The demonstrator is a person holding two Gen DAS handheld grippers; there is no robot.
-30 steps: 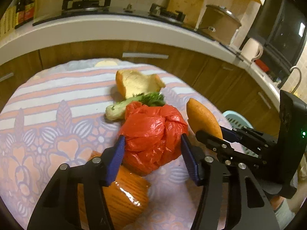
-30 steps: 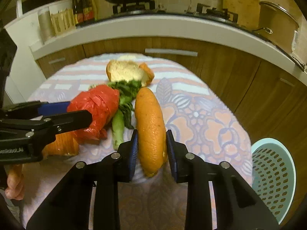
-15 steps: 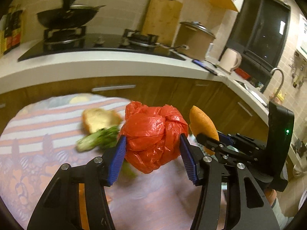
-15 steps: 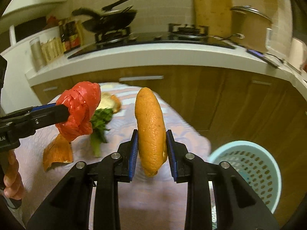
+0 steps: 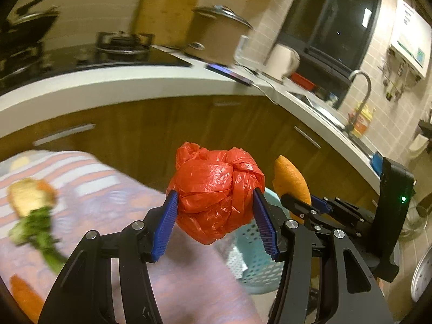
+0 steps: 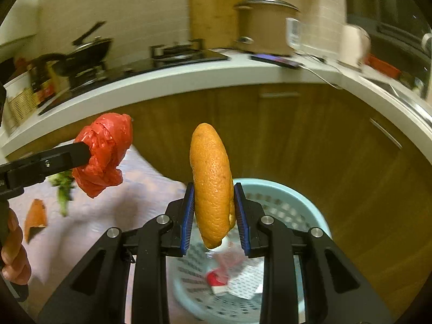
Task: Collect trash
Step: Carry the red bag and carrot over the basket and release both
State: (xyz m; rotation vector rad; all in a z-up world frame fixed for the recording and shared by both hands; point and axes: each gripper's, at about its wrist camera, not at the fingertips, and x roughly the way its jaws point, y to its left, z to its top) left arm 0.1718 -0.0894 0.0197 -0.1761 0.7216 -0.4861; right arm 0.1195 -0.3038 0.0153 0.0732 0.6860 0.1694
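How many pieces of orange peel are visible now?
3: one peel in the right claw, one on the table, one by the greens. More may be hidden.

Both tools are held up side by side, tipped downward. The left tool [image 5: 216,225] has its blue pads pressed against a wide load; the right tool [image 6: 214,216] is clamped narrowly. Bare fingers [image 6: 12,256] wrap the left handle.

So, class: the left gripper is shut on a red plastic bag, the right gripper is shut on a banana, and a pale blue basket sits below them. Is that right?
One thing is wrong. The right gripper is shut on an orange peel, not a banana; the right wrist view shows its pitted rind. The left gripper is indeed shut on the red plastic bag, and the pale blue basket sits below.
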